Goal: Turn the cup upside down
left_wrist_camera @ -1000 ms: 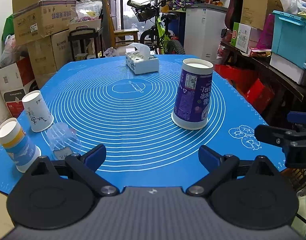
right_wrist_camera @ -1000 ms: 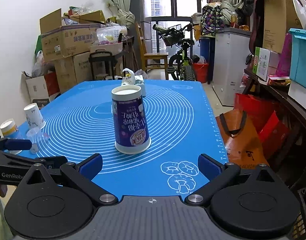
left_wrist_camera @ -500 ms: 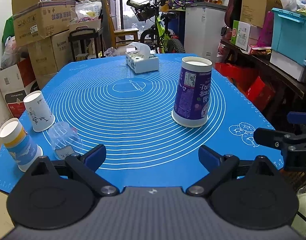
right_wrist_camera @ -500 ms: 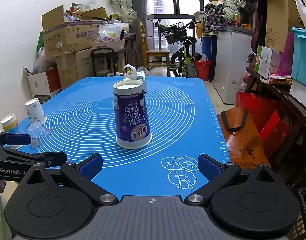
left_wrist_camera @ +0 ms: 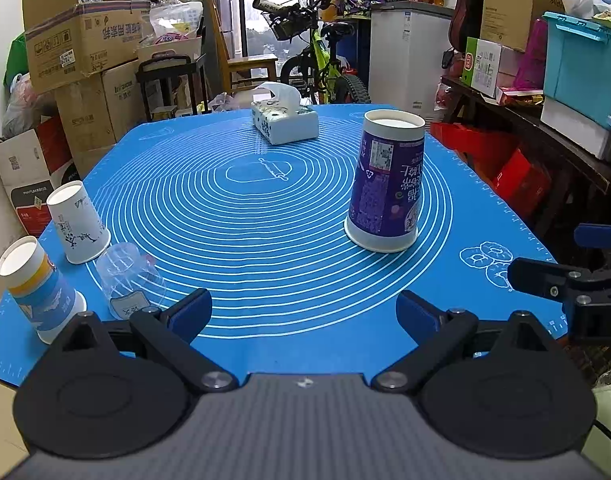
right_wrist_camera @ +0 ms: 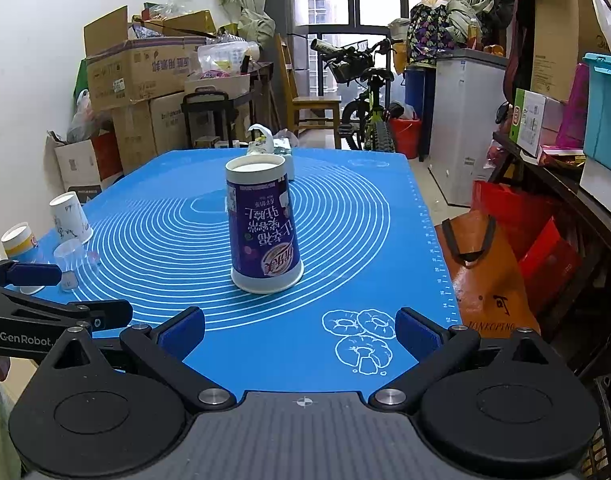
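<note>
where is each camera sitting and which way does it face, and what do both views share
Left wrist: sits on the left gripper, facing forward over the blue silicone mat toward the window; its own open fingers frame the bottom, and the right gripper enters at the right edge.
Right wrist: sits on the right gripper, off the mat's near right corner, facing the same way; its open fingers show, with the left gripper at the left.
Shared: the upside-down purple paper cup, the white tissue box, and three small cups at the left.

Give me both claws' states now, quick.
Left claw: open, empty, short of the purple cup.
Right claw: open, empty, also short of the cup.
</note>
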Action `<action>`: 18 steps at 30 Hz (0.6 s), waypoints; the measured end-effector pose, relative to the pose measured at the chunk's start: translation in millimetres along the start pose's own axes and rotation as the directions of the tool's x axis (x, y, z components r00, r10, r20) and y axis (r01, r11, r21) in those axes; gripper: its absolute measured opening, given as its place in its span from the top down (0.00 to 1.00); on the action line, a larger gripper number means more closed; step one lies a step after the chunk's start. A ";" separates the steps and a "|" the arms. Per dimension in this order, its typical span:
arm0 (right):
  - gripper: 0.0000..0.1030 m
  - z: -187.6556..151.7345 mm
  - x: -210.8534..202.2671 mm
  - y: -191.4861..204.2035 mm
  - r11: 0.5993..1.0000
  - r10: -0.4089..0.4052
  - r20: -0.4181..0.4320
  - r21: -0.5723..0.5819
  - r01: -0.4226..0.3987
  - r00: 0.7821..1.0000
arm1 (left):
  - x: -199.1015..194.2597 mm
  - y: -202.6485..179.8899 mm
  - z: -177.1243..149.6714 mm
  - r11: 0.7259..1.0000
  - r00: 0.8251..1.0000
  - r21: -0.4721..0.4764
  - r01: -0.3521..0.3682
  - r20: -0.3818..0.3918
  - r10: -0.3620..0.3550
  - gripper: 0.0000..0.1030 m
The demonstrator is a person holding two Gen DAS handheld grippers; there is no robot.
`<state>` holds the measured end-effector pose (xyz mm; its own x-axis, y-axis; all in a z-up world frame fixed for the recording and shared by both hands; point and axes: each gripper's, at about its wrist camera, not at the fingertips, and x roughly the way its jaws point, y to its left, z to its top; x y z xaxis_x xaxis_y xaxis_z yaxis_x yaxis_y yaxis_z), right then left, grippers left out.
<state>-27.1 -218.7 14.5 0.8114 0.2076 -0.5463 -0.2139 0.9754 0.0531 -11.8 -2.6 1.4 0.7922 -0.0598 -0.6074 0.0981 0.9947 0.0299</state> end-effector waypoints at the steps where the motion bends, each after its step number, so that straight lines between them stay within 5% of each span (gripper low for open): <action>1: 0.02 0.1 0.4 0.3 1.000 0.000 -0.001 -0.001 0.000 1.000 | 0.1 0.3 -0.2 1.000 1.000 0.000 -0.001 0.000 0.001 0.05; 18: 0.02 -0.9 2.9 -0.4 1.000 -0.003 -0.012 -0.002 0.003 1.000 | 0.6 0.6 0.0 1.000 1.000 0.001 -0.002 -0.001 0.002 0.05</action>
<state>-25.1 -218.5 12.2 0.8053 0.2041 -0.5566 -0.2127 0.9758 0.0502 -11.3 -2.0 1.1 0.7918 -0.0582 -0.6079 0.0973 0.9948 0.0315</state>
